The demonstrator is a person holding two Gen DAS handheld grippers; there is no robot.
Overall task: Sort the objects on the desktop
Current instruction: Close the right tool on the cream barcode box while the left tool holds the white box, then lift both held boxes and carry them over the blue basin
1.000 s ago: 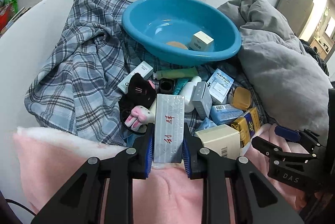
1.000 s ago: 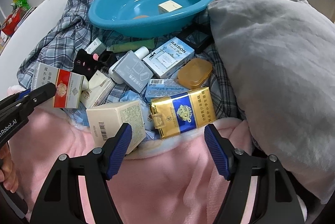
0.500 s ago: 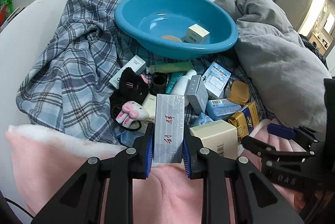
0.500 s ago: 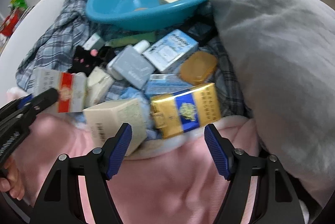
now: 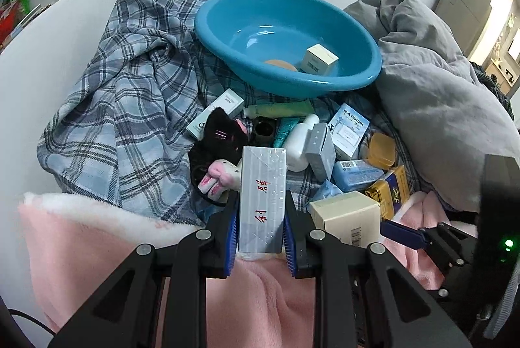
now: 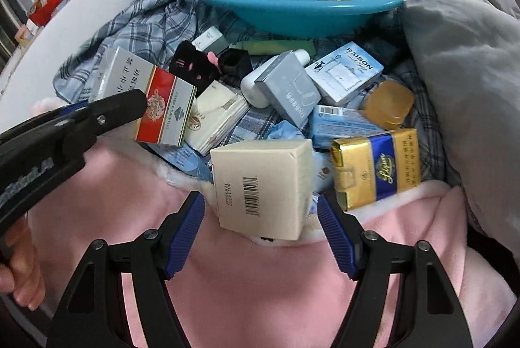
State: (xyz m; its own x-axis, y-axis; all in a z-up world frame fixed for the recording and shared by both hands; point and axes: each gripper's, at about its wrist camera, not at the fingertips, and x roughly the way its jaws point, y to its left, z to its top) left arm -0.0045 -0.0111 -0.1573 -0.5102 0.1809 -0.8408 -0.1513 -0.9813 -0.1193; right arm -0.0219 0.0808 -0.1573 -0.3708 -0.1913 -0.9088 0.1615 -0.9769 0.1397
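The round blue plastic basin [image 5: 286, 45] at the far edge of the bed holds only two things so far: a small cream carton [image 5: 318, 59] and a flat orange disc [image 5: 281, 65] beside it. By that count the sorting looks barely begun.

A third item is in hand. The left gripper [image 5: 260, 231] is clamped on the narrow sides of a silver-wrapped cigarette carton with a red and white face [image 6: 152, 100], which sits between the blue pads above the pink fleece blanket [image 5: 113, 250] at the near edge.

A fourth looks lined up. The right gripper [image 6: 261, 237] has its jaws apart, set either side of a cream cardboard box with a barcode [image 6: 263, 185], with a gap at each pad, so nothing is gripped yet.

Most of the pile is left on the plaid sheet [image 5: 130, 107] between basin and blanket:
- a gold and blue cigarette pack [image 6: 377, 169];
- a pale blue RAISON box [image 6: 347, 74];
- a grey box [image 6: 289, 94];
- a white bottle [image 5: 300, 143];
- an amber soap case [image 6: 388, 104];
- a green tube [image 5: 279, 110];
- a black plush toy [image 5: 224, 136].

A grey duvet [image 5: 448, 107] banks the right edge.
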